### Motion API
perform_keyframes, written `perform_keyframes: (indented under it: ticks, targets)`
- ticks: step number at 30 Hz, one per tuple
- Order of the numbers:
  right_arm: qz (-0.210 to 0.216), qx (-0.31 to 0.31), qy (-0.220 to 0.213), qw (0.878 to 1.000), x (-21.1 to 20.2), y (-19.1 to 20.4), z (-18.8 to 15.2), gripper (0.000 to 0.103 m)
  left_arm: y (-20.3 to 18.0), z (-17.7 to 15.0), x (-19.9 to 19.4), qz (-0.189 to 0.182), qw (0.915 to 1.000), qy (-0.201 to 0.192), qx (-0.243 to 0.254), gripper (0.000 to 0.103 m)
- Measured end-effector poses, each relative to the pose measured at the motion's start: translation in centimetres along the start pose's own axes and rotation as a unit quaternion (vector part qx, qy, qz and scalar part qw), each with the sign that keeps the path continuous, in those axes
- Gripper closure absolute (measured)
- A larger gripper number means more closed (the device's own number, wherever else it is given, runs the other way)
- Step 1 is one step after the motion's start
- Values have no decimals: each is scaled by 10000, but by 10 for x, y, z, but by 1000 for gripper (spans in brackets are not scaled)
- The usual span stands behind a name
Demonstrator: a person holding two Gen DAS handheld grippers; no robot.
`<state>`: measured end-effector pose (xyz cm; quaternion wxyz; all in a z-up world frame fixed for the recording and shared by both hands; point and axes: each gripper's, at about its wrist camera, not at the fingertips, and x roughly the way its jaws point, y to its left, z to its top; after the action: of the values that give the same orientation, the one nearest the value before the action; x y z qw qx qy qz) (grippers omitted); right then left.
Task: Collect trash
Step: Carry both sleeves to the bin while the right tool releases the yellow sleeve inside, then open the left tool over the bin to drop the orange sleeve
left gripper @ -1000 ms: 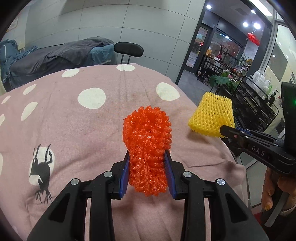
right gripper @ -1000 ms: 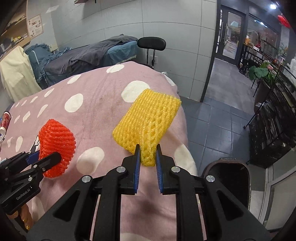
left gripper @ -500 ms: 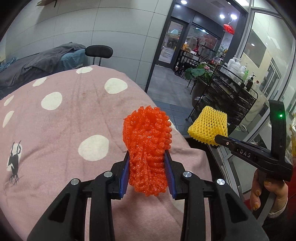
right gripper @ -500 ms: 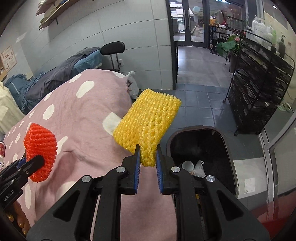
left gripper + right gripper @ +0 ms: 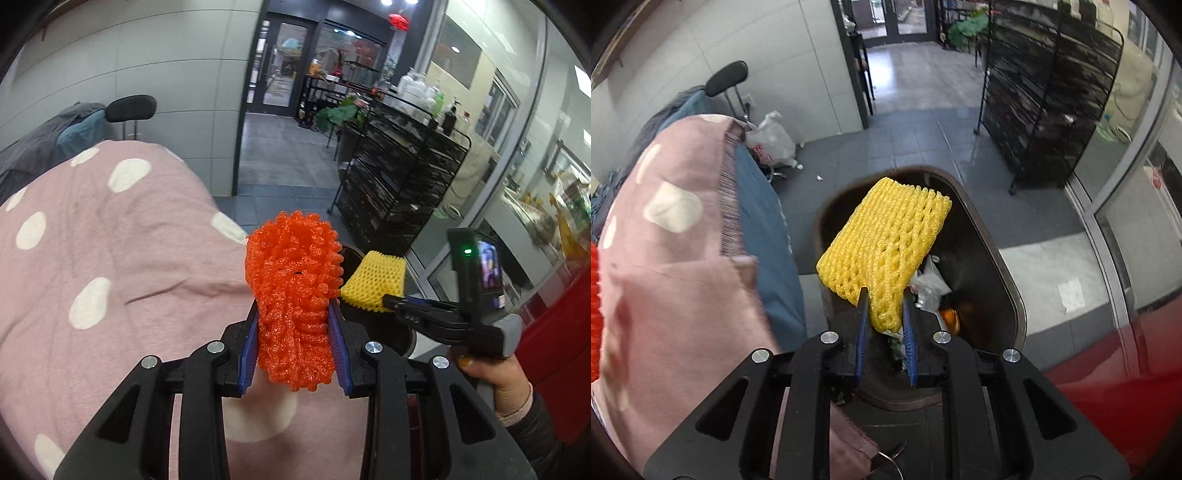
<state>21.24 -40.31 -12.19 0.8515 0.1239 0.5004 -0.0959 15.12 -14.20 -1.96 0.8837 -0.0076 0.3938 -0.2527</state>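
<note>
We've swung off the bed, so our right gripper (image 5: 884, 317) is opening, yellow foam net (image 5: 886, 243) between its pads over the trash bin (image 5: 1004, 280), while our left gripper (image 5: 293, 332) clamps the orange net (image 5: 293, 295), next to go.

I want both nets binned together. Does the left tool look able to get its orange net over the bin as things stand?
Probably not yet. The left tool grips the orange net above the blanket, while the right tool and yellow net hang over the bin.
</note>
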Motion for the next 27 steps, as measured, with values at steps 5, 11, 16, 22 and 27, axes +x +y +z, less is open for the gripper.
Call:
perform_keyframes:
  ticks: [5, 11, 16, 22, 27]
  targets:
    - [-153, 336, 253, 9990, 26, -22, -8, 35, -19, 1, 21, -107, 9994, 229, 221, 69]
    - [-270, 620, 244, 9974, 28, -49, -21, 33, -36, 4, 41, -272, 9980, 466, 318, 69]
    - [-377, 800, 182, 9959, 20, -70, -33, 30, -52, 6, 64, -443, 9956, 736, 386, 69]
    - [-532, 982, 102, 9937, 10, -89, -43, 30, -70, 8, 89, -593, 9919, 1013, 488, 68]
    - [-654, 1049, -8, 9923, 1, -98, -46, 29, -80, 6, 97, -548, 9926, 924, 573, 42]
